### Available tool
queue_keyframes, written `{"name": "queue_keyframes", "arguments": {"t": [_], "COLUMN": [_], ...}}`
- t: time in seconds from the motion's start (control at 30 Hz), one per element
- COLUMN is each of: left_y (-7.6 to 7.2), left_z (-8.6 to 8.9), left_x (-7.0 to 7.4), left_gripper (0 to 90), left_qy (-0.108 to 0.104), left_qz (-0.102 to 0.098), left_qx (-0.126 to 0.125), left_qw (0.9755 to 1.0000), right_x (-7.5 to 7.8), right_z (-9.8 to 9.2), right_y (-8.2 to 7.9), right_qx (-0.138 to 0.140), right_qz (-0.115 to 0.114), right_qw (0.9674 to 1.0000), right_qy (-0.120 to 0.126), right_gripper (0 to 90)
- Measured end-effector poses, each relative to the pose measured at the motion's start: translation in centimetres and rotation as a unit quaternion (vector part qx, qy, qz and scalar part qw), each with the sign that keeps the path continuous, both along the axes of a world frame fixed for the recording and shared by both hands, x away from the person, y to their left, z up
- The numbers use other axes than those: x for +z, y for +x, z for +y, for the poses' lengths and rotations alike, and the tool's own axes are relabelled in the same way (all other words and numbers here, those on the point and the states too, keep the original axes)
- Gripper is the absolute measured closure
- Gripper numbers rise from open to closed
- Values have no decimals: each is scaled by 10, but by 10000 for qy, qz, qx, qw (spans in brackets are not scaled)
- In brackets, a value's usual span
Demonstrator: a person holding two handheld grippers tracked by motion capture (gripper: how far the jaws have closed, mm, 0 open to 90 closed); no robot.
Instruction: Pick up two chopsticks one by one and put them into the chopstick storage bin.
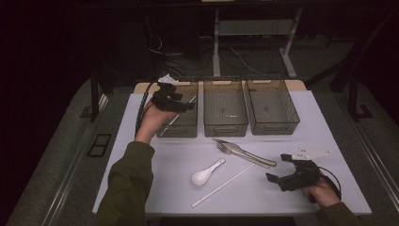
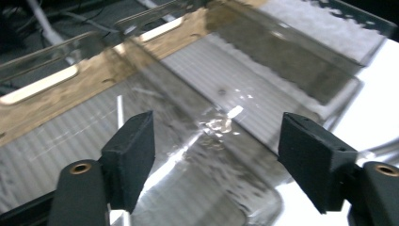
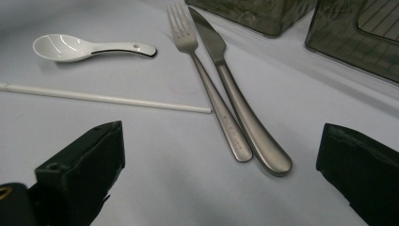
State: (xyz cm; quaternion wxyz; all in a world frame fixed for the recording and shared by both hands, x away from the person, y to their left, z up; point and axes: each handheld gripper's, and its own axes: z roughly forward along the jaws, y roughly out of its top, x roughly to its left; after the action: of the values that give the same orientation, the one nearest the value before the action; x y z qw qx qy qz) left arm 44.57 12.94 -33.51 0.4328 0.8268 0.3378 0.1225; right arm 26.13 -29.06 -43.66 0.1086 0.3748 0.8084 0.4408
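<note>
A white stick [image 1: 177, 116] lies in the left bin [image 1: 165, 131] under the left gripper [image 1: 184, 106], whose jaws gape, empty. Lift clear before swinging away — the right gripper [image 1: 280, 167], open too, should take the fork [image 3: 207, 80] by its handle.

Left gripper [image 1: 181, 104] raised, fingers spread, right gripper [image 1: 277, 169] low, fingers spread wide

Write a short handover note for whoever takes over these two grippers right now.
Left gripper: open, nothing between the jaws, above the left bin, where a white stick lies.
Right gripper: open, resting on the table near the cutlery handles.
Done: one white stick binned.
Left on the table: fork, knife, white spoon, second white stick. Middle bin and right bin look empty.
</note>
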Motion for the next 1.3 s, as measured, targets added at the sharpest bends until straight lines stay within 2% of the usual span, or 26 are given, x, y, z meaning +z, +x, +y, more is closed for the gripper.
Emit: {"name": "queue_keyframes", "arguments": {"t": [0.13,0.33,0.43,0.57,0.6,0.77,0.9,1.17,1.3], "left_y": [-15,-39,-50,-63,-66,-84,-95,-117,-127], "left_z": [-6,-14,-17,-22,-22,-31,-38,-50,-58], "left_x": [5,4,3,1,1,0,-4,-18,-29], "left_gripper": [204,138,118,38,18,0,0,0,2], "left_qy": [-55,-109,-268,-444,-382,-411,-423,-419,-299], "left_qz": [-80,-134,-153,-191,-204,-310,-281,-275,-216], "left_qx": [-210,-439,-482,-505,-562,-673,-786,-907,-1047], "left_qw": [9997,9989,9984,9976,9975,9964,9956,9946,9938], "right_x": [0,0,0,0,0,0,0,0,0], "right_z": [0,0,0,0,0,0,0,0,0], "right_y": [-1,-1,-1,-1,-1,-1,-2,-2,-2], "right_qx": [6,6,14,-6,-6,-2,-6,5,12], "right_qz": [-3,-4,-17,-7,-7,-5,-17,-40,-35], "right_qw": [10000,10000,10000,10000,10000,10000,10000,10000,10000], "right_qy": [-8,-9,-8,-18,-20,-29,-34,-41,-51], "right_gripper": [17,17,17,16,17,16,16,16,16]}}
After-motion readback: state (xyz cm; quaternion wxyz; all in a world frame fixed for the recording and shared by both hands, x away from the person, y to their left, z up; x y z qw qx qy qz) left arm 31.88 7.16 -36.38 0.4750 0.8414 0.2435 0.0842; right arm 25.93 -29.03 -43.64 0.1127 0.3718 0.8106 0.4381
